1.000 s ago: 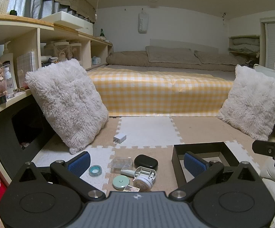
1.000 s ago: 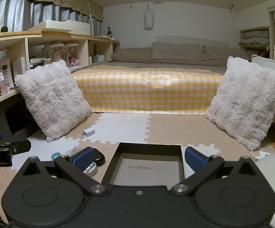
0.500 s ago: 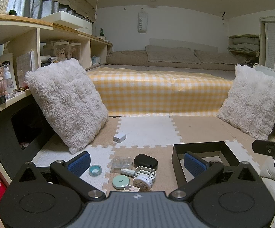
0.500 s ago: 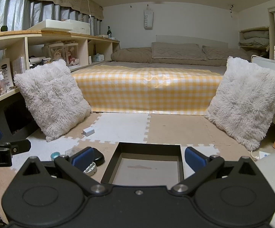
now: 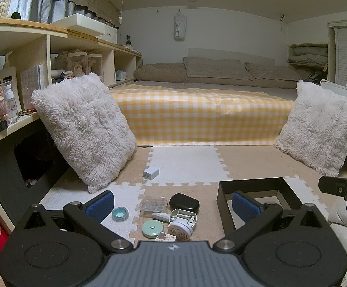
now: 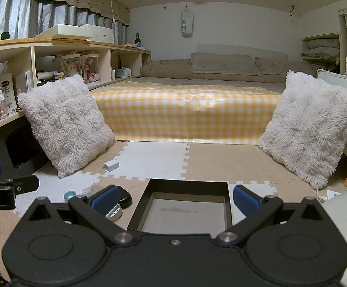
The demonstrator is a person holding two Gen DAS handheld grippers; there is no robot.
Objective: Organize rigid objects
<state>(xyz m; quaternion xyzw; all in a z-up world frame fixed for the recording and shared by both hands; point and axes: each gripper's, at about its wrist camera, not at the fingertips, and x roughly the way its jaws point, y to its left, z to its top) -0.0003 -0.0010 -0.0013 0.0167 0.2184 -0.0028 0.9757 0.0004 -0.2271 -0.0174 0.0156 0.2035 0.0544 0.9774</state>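
Small items lie in a cluster on the foam floor mat: a black oval case [image 5: 184,202], a clear plastic box [image 5: 153,203], a teal tape roll [image 5: 120,213], a mint round disc [image 5: 151,229], a white round device [image 5: 180,226] and a small card [image 5: 165,236]. A white charger [image 5: 150,173] lies farther off. An empty black tray [image 6: 187,209] sits to their right. My left gripper [image 5: 173,205] is open above the cluster. My right gripper [image 6: 174,197] is open over the tray.
Two fluffy white pillows [image 5: 84,129] [image 5: 317,126] lean at the left and right. A bed with a yellow checked cover [image 5: 202,117] stands behind. A shelf unit [image 5: 10,71] runs along the left wall.
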